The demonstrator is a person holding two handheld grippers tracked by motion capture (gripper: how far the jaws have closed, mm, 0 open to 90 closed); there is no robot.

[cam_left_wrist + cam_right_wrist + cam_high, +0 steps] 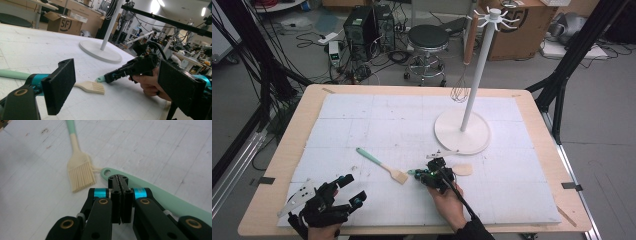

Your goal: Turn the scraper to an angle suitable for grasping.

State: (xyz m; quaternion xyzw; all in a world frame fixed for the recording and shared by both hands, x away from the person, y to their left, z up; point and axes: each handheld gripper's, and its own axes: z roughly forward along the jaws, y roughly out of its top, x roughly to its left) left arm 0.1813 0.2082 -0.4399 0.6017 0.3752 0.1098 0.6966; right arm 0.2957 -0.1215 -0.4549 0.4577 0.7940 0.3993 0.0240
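A pastry brush [382, 165] with a mint handle and cream bristles lies on the white board [362, 125]. Just right of it lies a spatula, its cream head [463, 170] pointing right and its mint handle [160, 195] ending in a hole. My right gripper [421, 176] lies low over that handle, pointing at the brush [80, 170]. Its jaws [118, 181] are shut, pad against pad, and nothing shows between them. My left gripper [353, 189] rests at the front left, wide open and holding nothing. In the left gripper view [117, 82] its pads frame the brush [91, 87].
A white hook stand [462, 132] stands at the back right of the board with a whisk [459, 92] hanging from it. The table's wooden edge [277, 165] rings the board. Beyond the table are a stool [428, 37], computer cases and a cardboard box.
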